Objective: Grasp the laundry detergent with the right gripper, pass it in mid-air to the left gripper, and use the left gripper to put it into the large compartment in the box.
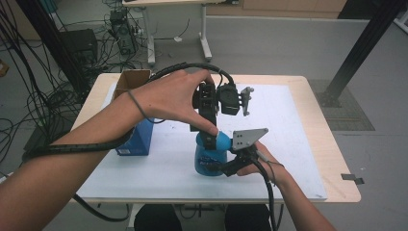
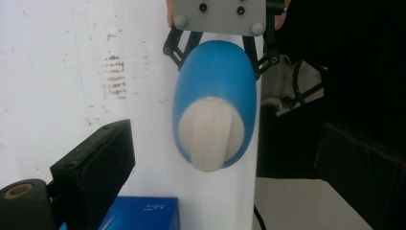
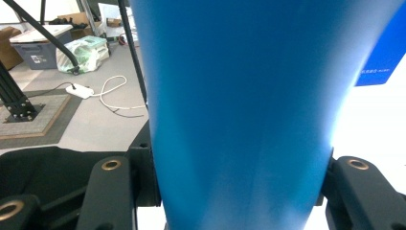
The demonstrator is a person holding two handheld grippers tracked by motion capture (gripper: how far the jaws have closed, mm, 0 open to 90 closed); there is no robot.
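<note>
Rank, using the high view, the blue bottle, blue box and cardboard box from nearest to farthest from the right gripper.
1. Blue bottle: clamped in the right gripper, mid-table.
2. Blue box: farther left, on the mat.
3. Cardboard box: far-left corner, behind the blue box.

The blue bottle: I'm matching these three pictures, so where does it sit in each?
High view: blue bottle stands at centre, low on the table.
Left gripper view: centre, seen from above, white cap toward the camera.
Right gripper view: its body spans the middle.
Shared landmark: blue box.
</note>
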